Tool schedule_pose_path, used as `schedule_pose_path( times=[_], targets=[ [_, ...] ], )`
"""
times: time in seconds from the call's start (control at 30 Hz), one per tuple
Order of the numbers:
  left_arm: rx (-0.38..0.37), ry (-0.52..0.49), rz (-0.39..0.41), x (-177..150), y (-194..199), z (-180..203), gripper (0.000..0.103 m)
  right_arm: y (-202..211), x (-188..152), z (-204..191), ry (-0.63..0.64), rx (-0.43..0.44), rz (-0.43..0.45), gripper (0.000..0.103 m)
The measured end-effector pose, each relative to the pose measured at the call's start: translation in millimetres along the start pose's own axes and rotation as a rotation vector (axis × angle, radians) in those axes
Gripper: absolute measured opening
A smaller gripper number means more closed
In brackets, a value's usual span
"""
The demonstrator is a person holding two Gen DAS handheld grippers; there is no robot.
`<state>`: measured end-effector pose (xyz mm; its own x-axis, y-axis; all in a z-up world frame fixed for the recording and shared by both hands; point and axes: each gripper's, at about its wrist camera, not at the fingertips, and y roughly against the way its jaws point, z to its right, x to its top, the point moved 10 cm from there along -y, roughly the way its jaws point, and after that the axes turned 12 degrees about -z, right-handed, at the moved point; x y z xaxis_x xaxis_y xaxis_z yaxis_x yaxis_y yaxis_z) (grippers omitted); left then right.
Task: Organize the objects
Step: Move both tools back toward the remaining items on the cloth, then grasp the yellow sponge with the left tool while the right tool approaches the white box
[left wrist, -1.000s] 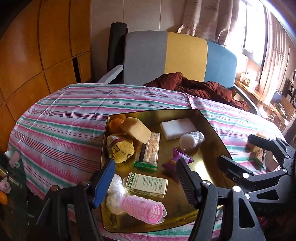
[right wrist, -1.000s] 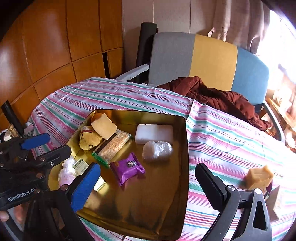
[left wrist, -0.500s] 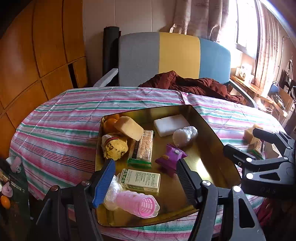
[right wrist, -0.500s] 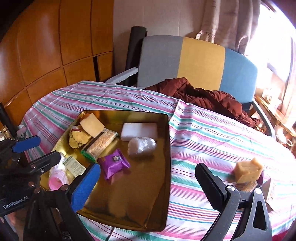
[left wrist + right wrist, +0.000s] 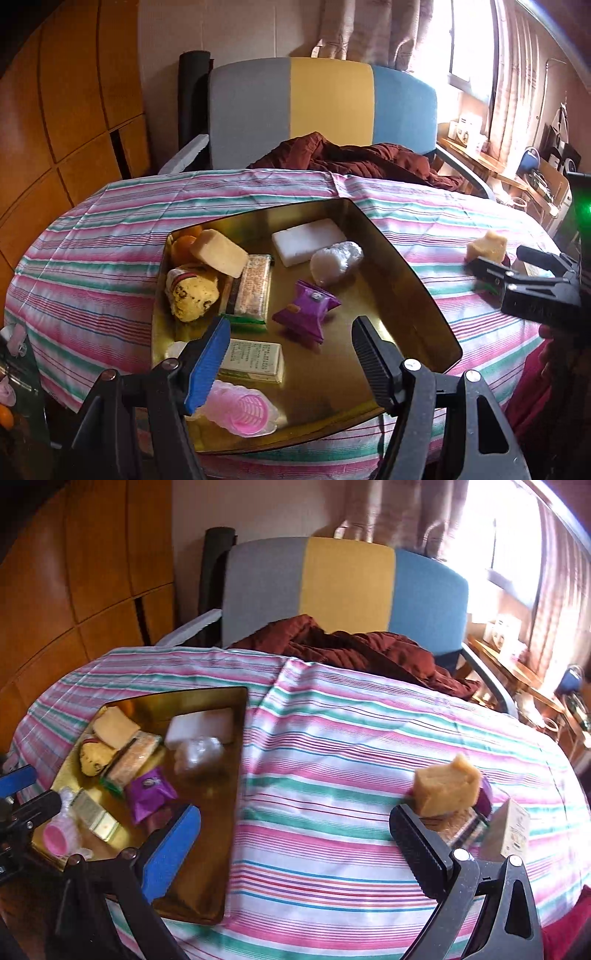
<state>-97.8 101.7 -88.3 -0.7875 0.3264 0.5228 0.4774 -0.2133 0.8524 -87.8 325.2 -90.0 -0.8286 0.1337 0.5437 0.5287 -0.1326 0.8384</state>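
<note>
A gold tray [image 5: 373, 288] on the striped tablecloth holds a purple packet [image 5: 306, 310], a white block [image 5: 308, 242], a wrapped white ball [image 5: 334, 260], a cracker bar [image 5: 251, 288], a green-white box [image 5: 255, 356], a pink roller [image 5: 243, 408] and several other snacks. My left gripper [image 5: 290, 332] hovers open over the tray's near end, holding nothing. My right gripper [image 5: 295, 816] is open above bare cloth right of the tray [image 5: 207, 849]. Just beyond its right finger a tan block [image 5: 445, 786] rests on a small pile beside a cardboard box [image 5: 511, 827].
A chair with a grey, yellow and blue back [image 5: 325, 107] stands behind the table, with a maroon garment [image 5: 351, 158] draped on its seat. Wooden wall panels [image 5: 74, 110] run along the left. A cluttered shelf [image 5: 535, 686] sits under the bright window at right.
My right gripper has swung to the right, away from the tray and toward the tan block. The left gripper has shifted a little and levelled out over the tray. Both stay open.
</note>
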Motion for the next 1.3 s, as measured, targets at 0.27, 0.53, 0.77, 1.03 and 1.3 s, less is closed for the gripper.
schedule_pose_path(
  times=[0.27,0.53,0.77,1.03,1.3],
  targets=[
    [-0.012,-0.059,-0.023,-3,-7,22,0.069,6,3,60,-0.079,-0.074,0.012,0.103],
    [-0.009,-0.115,-0.025,-1,-9,40,0.073,16,7,133,-0.156,-0.184,0.024,0.103],
    [-0.015,-0.161,-0.035,1,-13,58,0.074,15,0,223,-0.342,-0.267,0.039,0.103],
    [-0.088,-0.198,-0.073,2,-22,90,0.074,4,-25,265,-0.615,-0.114,0.042,0.103],
    [-0.16,-0.272,-0.092,6,-27,136,0.074,8,-24,265,-0.634,-0.094,0.077,0.103]
  ],
)
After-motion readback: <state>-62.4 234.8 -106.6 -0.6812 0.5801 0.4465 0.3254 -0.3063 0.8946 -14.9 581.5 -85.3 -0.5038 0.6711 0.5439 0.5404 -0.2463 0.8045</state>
